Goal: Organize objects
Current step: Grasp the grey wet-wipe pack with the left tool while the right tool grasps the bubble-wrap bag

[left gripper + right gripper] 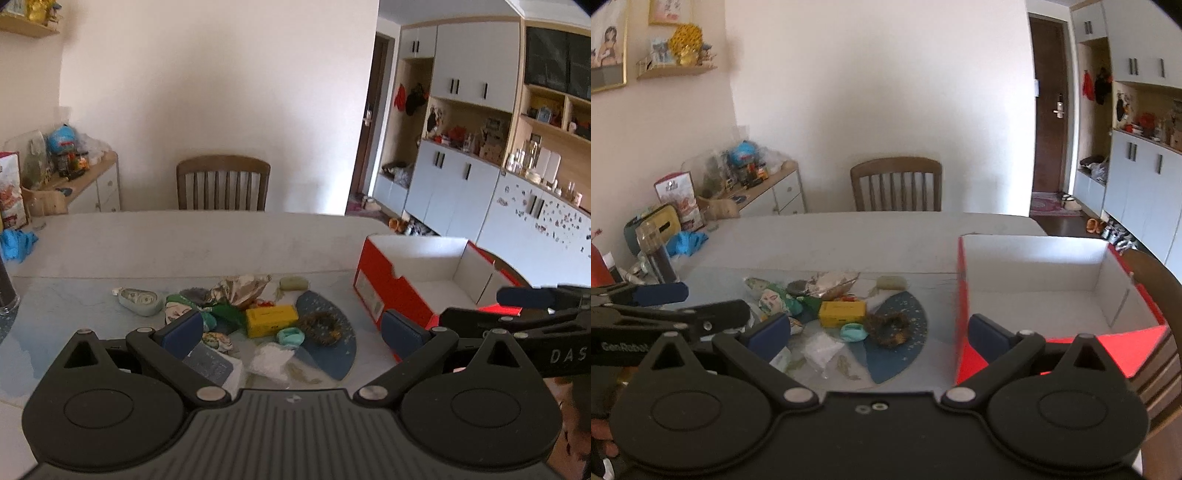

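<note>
A heap of small items lies on the table's near half: a yellow box (271, 319) (843, 312), a teal lump (290, 336) (854, 331), a dark fuzzy ring (320, 328) (888, 328) on a blue fan-shaped sheet (332, 356) (897, 354), a crumpled foil wrapper (240, 286) (831, 282), a white bag (271, 360) (822, 349) and a pale soap-like bar (294, 283) (892, 282). An empty red cardboard box (391, 291) (962, 306) with a white inside stands to the right. My left gripper (291, 326) and right gripper (879, 332) both hover open above the heap, holding nothing.
A wooden chair (222, 182) (896, 184) stands behind the pale table (184, 240) (849, 236). A blue cloth (16, 243) (687, 242) and a dark container (659, 258) sit at the table's left. A cluttered sideboard (88, 184) lines the left wall, cabinets (461, 184) the right.
</note>
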### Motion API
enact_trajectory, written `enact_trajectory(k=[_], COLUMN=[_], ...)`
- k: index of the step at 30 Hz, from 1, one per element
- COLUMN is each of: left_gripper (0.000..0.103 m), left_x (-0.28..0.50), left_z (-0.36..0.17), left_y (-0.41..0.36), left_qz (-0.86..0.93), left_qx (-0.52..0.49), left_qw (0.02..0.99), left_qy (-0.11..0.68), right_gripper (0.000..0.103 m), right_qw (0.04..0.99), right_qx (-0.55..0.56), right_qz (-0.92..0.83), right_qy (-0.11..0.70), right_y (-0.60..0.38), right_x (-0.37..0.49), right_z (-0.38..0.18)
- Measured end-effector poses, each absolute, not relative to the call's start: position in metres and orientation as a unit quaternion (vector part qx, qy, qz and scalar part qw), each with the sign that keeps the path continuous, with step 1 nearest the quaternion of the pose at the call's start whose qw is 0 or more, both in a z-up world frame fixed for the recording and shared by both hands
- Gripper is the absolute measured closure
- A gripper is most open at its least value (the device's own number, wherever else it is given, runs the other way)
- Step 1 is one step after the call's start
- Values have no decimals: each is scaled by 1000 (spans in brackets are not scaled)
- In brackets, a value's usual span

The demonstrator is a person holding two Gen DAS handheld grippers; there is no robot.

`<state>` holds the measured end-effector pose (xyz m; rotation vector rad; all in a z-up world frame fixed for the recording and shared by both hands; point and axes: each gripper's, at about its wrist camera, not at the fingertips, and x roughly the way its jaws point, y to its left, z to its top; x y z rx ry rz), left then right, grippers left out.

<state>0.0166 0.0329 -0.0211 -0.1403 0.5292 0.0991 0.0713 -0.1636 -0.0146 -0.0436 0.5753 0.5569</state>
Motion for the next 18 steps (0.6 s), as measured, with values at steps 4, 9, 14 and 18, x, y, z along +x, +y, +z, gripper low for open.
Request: enact_trajectory(k=[4,9,14,18], left_gripper=[0,0,0,0], left_x=[30,53,81,99], left_z=[-33,-52,-80,-97], left_y=[56,86,100,114], left_qz=[60,79,94,100], left_qx=[-71,-73,-40,-64], left_qw=[955,944,929,916], left_qy=[283,313,355,384], right_gripper=[1,1,1,2], right_qw=[916,908,896,889], right_qx=[-26,-60,-90,-113], right_qz=[261,259,264,267], right_qy=[304,324,345,355], right_y=[-145,-118,-91,-73], right_x=[85,99,109,114], right_z=[-27,-49,-70,-84])
